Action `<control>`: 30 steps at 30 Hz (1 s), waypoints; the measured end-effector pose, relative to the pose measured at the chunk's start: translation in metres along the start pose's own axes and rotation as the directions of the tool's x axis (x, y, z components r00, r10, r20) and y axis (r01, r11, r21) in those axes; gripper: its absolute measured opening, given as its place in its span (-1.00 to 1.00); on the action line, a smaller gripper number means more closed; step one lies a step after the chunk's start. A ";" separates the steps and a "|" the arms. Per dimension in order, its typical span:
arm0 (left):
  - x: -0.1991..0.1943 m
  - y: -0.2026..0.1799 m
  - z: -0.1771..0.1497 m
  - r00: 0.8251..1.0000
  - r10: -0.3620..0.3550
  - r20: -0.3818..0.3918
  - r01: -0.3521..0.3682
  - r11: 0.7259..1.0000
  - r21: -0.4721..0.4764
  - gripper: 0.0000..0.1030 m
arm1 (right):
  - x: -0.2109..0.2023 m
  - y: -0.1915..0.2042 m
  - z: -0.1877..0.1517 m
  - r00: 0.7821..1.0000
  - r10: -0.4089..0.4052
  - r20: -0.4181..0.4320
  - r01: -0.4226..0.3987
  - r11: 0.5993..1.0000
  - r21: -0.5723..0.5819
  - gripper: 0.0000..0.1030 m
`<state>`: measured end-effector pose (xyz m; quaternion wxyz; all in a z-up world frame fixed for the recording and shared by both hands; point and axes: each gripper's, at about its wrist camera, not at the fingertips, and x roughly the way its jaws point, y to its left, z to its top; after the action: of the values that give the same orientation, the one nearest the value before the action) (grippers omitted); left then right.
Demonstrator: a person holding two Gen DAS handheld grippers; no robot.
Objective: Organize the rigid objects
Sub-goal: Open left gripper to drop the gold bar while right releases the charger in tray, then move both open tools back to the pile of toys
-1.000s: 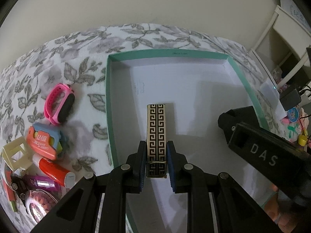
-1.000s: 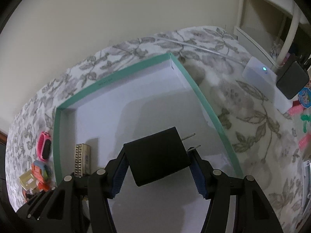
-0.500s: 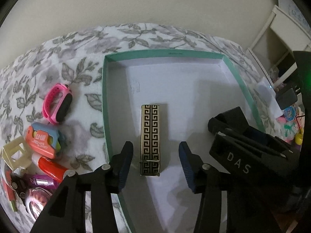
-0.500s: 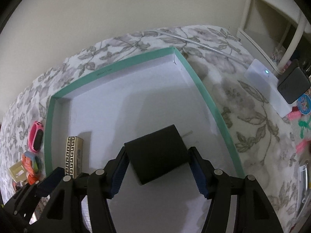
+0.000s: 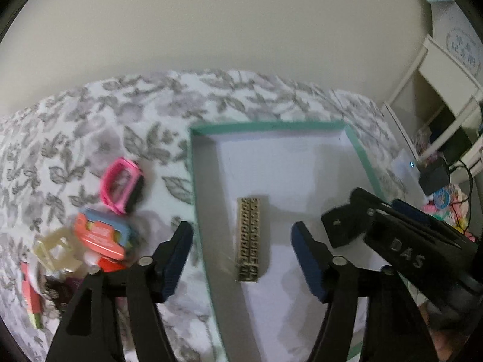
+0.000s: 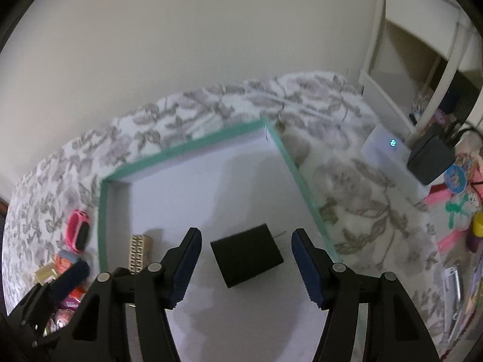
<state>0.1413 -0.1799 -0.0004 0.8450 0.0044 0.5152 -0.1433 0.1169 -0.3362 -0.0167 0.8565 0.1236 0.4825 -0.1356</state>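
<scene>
Two things lie in the teal box (image 6: pixel 193 146): a black plug (image 6: pixel 246 255) and a patterned bar (image 5: pixel 249 238). Both grippers, left (image 5: pixel 241 256) and right (image 6: pixel 246 264), are opening, gripping nothing, each above its item.

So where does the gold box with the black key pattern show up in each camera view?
Left wrist view: the gold box with the black key pattern lies centre frame, inside the teal-rimmed white tray.
Right wrist view: same box, lower left, by the tray's left wall.
Shared landmark: pink wristband outside the tray.
</scene>
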 end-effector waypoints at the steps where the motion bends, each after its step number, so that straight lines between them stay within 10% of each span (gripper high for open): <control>1: -0.003 0.003 0.001 1.000 0.012 0.010 -0.012 1.000 -0.003 0.54 | -0.003 0.001 0.001 1.000 -0.001 0.009 0.001 1.000 -0.003 0.37; 14: -0.012 0.067 0.010 0.995 0.094 0.034 -0.086 0.980 -0.180 0.76 | -0.014 0.010 0.003 0.998 0.022 0.055 -0.020 0.999 -0.037 1.00; 30: -0.044 0.114 0.010 0.987 0.135 0.086 -0.110 0.962 -0.249 0.99 | -0.029 0.063 -0.004 0.993 0.085 0.077 -0.072 0.985 -0.157 1.00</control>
<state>0.1591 -0.0613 0.0264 0.8717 -0.0748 0.4837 -0.0265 0.1211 -0.2729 0.0110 0.8875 0.0703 0.4500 -0.0692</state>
